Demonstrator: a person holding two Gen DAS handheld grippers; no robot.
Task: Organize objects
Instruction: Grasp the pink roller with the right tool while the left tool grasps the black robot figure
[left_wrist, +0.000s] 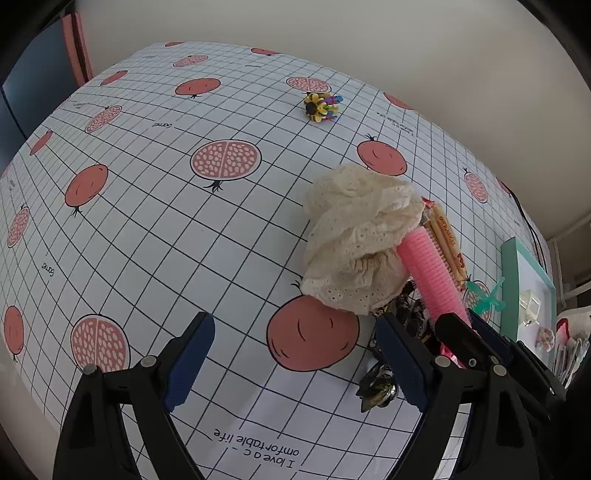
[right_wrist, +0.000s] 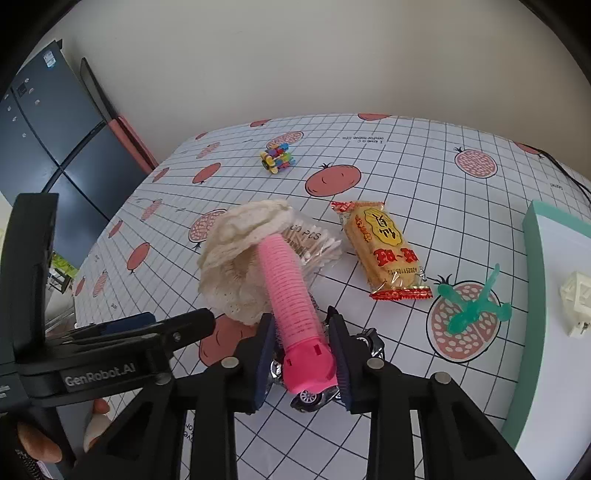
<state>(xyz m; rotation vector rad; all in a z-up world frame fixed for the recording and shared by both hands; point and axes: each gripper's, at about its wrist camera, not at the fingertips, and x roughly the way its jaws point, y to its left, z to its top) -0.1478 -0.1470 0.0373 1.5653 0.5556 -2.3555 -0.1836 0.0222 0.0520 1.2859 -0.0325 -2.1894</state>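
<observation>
Right now my right tongs (right_wrist: 303, 363) pinch the smooth end cap of the ribbed pink plastic hair roller (right_wrist: 291, 295), while my left tongs (left_wrist: 295, 365) hang spread and empty over the gridded pomegranate-print tablecloth (left_wrist: 147, 221).

Directly under the roller sits a shiny metal toy car (right_wrist: 317, 397), so I judge a straight lift best, keeping the bristly barrel from snagging the crumpled cream lace cloth (right_wrist: 236, 258) it leans against. Beyond lie a crinkly clear bag of cotton swabs (right_wrist: 314, 243), a glossy yellow biscuit packet (right_wrist: 384, 247), a rubbery green figure (right_wrist: 469, 310), the teal-rimmed tray (right_wrist: 532, 258), and farthest, a multicoloured block toy (right_wrist: 277, 158).
</observation>
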